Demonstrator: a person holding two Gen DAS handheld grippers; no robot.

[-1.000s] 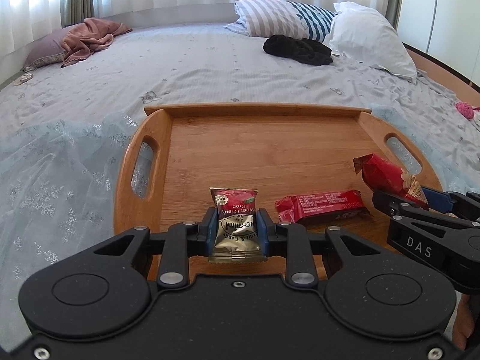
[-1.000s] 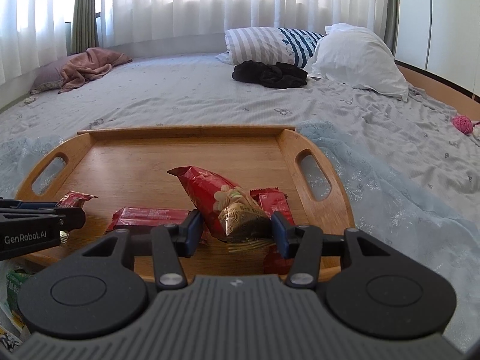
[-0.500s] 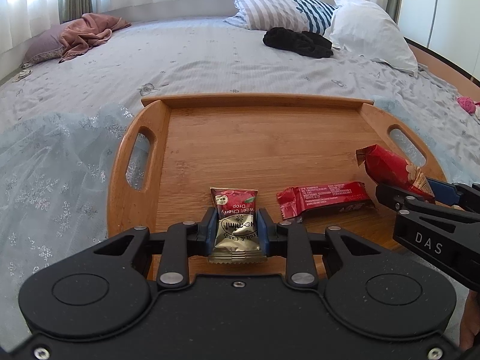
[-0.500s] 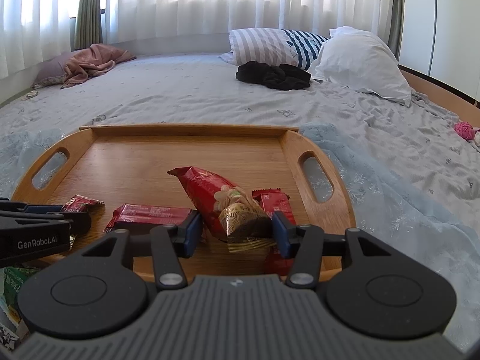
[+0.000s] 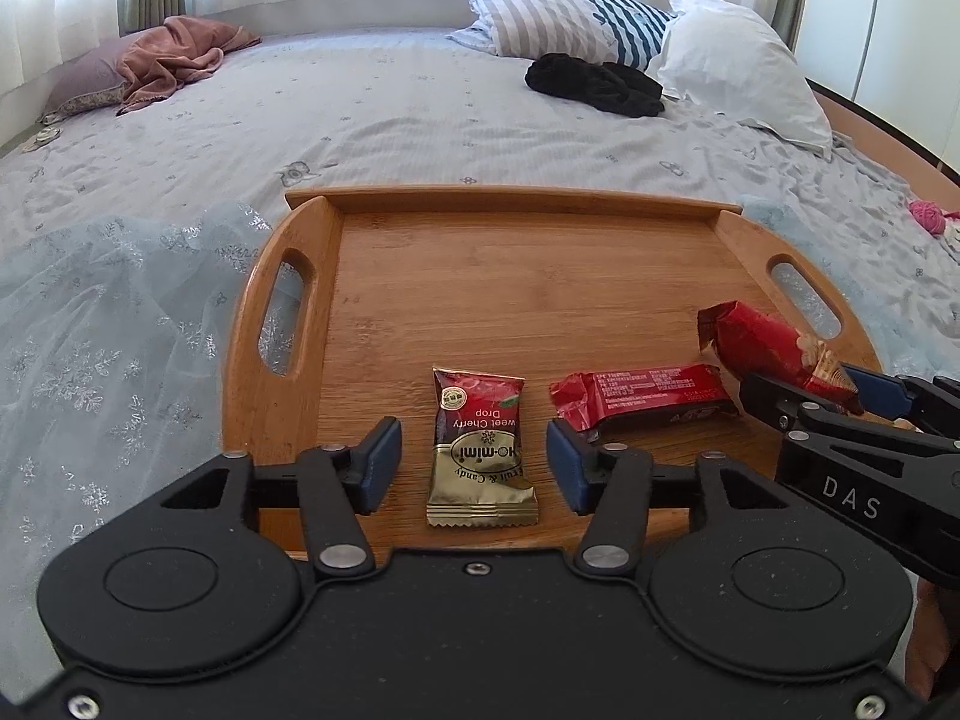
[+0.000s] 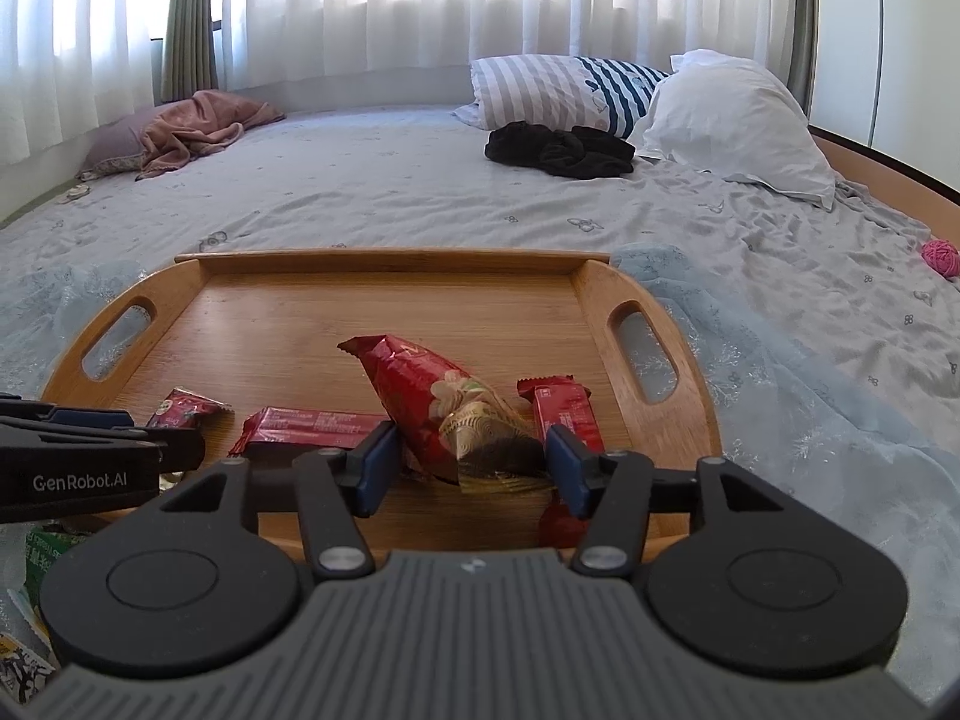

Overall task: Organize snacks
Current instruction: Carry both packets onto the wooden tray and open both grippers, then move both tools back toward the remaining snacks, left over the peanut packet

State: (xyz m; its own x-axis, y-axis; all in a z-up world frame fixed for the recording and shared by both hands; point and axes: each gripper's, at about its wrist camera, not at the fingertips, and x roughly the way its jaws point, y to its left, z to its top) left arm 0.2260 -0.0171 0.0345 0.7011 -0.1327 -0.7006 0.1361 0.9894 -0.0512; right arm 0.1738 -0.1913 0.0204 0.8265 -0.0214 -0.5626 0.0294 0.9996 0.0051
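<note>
Left gripper (image 5: 474, 461) jaws are opening, blue pads (image 5: 381, 462) standing clear of the cherry-drop candy packet (image 5: 480, 450), which is lying flat between them on the wooden tray (image 5: 510, 276) near its front edge (label upside down to the camera). Right gripper (image 6: 474, 461) jaws are opening too; the red-and-gold snack bag (image 6: 444, 405) is sitting between the pads (image 6: 567, 468), tilted up toward the tray's middle, gap showing at the left pad, right pad contact too close to call. Just left of that bag a long red bar (image 6: 312, 429) is lying flat on the tray, between the two grippers; a second, shorter red bar (image 6: 564, 414) is lying just right of the bag, partly hidden behind the right pad. Tray is resting on a pale blue gauzy cloth (image 5: 120, 330) spread over the bed (image 5: 420, 114). Farther back: striped pillow (image 6: 558, 87), white pillow (image 6: 732, 114), black garment (image 6: 558, 150), pink blanket (image 6: 192, 132), pink yarn ball (image 6: 941, 257) at the right edge.
</note>
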